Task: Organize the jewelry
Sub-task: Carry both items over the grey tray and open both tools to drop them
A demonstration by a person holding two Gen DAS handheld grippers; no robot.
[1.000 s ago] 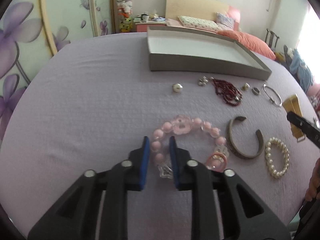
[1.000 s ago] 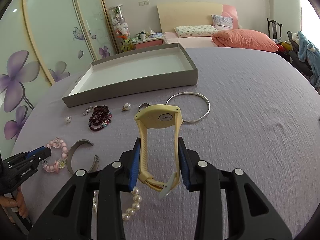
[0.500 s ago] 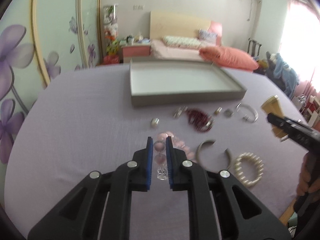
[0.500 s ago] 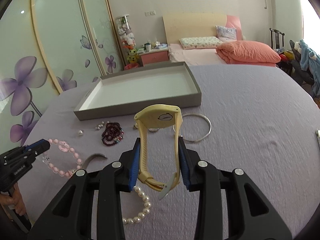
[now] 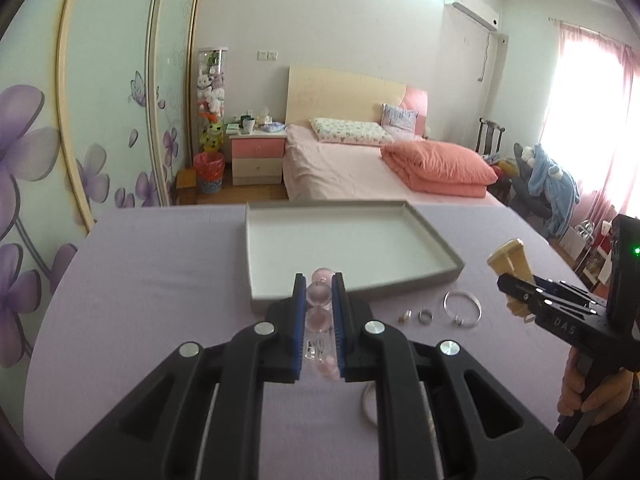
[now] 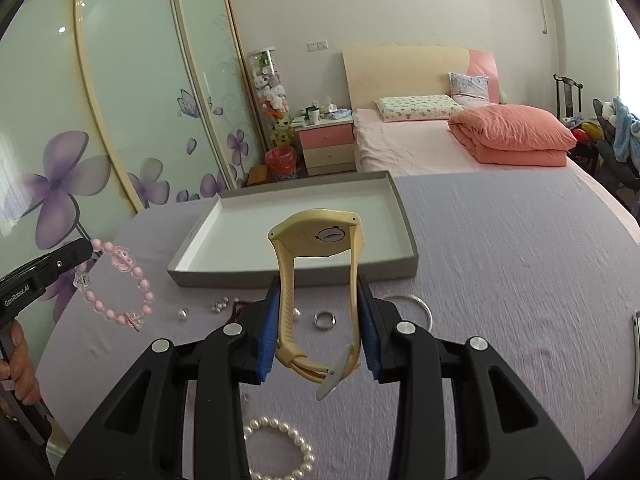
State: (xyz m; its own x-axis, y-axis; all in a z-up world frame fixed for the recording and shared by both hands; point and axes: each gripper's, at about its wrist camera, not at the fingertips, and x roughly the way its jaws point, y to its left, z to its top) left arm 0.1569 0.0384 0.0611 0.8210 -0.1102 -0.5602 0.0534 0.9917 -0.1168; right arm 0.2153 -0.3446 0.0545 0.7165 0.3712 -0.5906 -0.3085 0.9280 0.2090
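Above the lilac surface [image 6: 500, 240], the left tongs [image 5: 319, 312] are raised and level, clenched on a pink bead bracelet [image 6: 120, 284] that dangles free in the air, its clear flower charm uppermost. Beside them the right tongs [image 6: 318, 328] are held at similar height, grasping a yellow watch [image 6: 316, 236] by its strap, case up with the back facing the camera. Both point toward the grey tray [image 6: 404, 216]. Below lie a pearl bracelet [image 6: 296, 440], a ring [image 6: 324, 319] and a silver bangle [image 5: 462, 307].
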